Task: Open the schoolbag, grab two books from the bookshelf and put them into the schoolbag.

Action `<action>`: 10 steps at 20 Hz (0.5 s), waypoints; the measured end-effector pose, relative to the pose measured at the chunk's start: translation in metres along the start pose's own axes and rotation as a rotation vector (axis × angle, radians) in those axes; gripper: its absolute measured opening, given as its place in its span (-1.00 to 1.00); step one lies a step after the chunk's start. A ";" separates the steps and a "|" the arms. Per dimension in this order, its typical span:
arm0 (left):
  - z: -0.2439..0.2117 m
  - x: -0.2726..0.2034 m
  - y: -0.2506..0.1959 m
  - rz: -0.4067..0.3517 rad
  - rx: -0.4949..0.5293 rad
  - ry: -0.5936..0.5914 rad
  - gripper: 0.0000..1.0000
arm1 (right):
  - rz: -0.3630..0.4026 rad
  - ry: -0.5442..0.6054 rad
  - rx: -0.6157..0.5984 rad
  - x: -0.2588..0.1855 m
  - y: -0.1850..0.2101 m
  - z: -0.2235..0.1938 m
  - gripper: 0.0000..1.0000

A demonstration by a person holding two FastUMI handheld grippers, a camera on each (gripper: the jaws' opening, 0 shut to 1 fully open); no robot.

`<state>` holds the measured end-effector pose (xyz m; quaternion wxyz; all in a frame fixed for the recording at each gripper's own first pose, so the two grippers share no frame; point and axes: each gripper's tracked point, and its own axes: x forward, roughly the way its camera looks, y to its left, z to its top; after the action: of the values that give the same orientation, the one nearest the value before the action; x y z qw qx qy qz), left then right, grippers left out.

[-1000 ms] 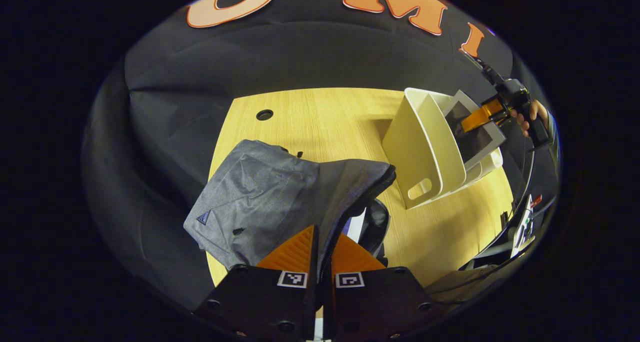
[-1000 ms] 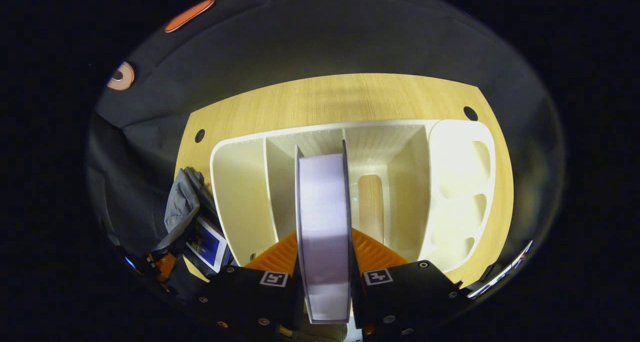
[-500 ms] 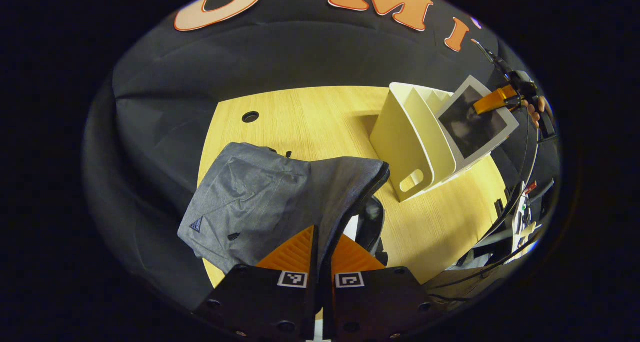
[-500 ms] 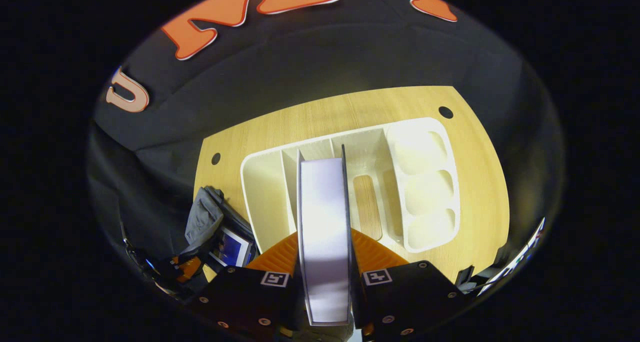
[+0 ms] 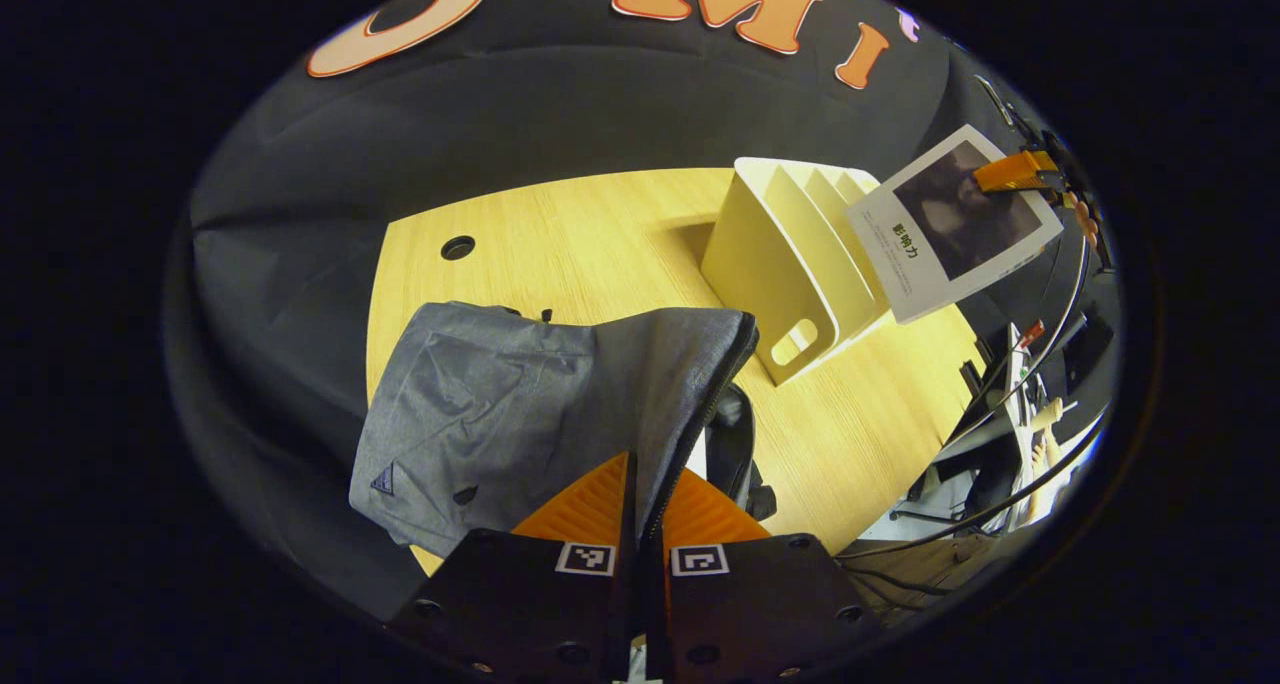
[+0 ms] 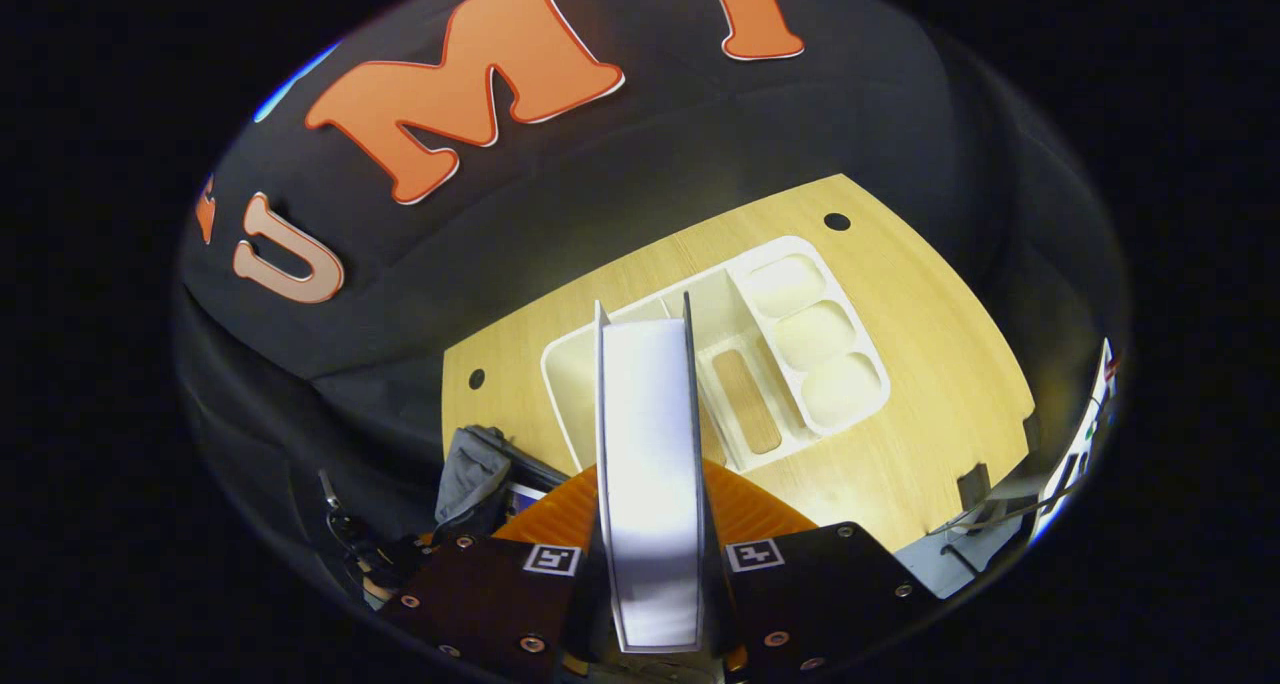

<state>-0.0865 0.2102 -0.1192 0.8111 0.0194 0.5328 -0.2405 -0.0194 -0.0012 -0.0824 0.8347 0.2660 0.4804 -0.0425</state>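
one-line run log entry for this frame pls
phase: carry book to bag | left gripper: shut on schoolbag flap, held open | right gripper: shut on book, above bookshelf

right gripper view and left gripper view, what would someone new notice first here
In the right gripper view, a thick white-paged book stands edge-on, clamped in the right hand-held gripper above the cream plastic bookshelf. In the left gripper view the same book's grey cover hangs in the air beside the shelf. The left hand-held gripper pinches the zipped edge of the grey fabric schoolbag on the pale wooden table.
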 end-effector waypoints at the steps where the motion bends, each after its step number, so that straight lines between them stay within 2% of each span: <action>1: 0.000 -0.001 0.001 -0.013 0.006 -0.001 -0.87 | 0.013 -0.013 0.016 -0.007 0.007 -0.006 -0.24; 10: 0.009 -0.016 0.016 -0.075 0.126 -0.010 -0.87 | 0.098 -0.057 0.124 -0.023 0.053 -0.070 -0.24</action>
<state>-0.0777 0.2274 -0.1054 0.8012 0.0494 0.5130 -0.3040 -0.0691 0.0737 -0.0699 0.8312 0.3388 0.4392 -0.0389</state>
